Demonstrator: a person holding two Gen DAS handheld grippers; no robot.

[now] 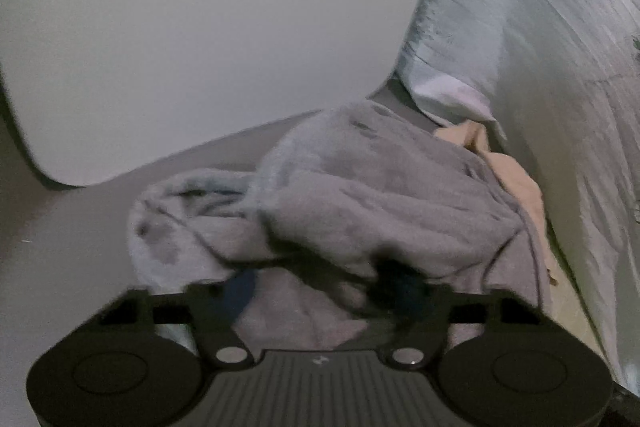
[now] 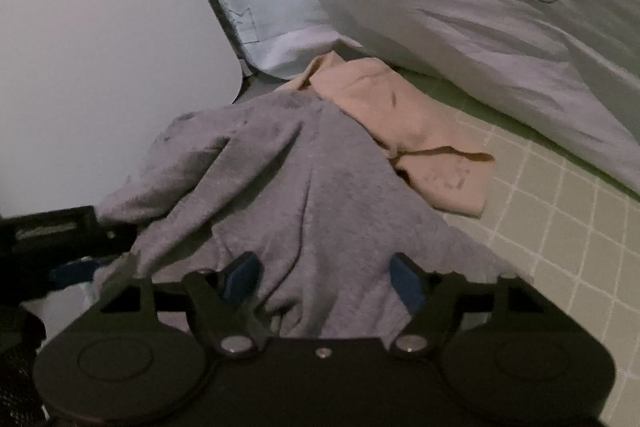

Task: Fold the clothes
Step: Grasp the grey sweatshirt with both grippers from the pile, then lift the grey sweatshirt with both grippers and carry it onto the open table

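A crumpled grey garment [image 1: 360, 195] lies in a heap right in front of both grippers; it also shows in the right wrist view [image 2: 288, 187]. A peach garment [image 2: 404, 131] lies behind it, partly under it, and shows as a strip in the left wrist view [image 1: 516, 179]. My left gripper [image 1: 320, 291] is open, its blue-padded fingers wide apart with grey cloth lying between them. My right gripper [image 2: 326, 279] is open, fingers spread over the near edge of the grey garment. The left gripper shows at the left edge of the right wrist view [image 2: 60, 247].
A large pale pillow [image 2: 460, 11] leans at the back right, also in the left wrist view [image 1: 540, 47]. A white board or wall panel [image 2: 100, 47] stands on the left. The bed surface is a green checked sheet [image 2: 560, 235].
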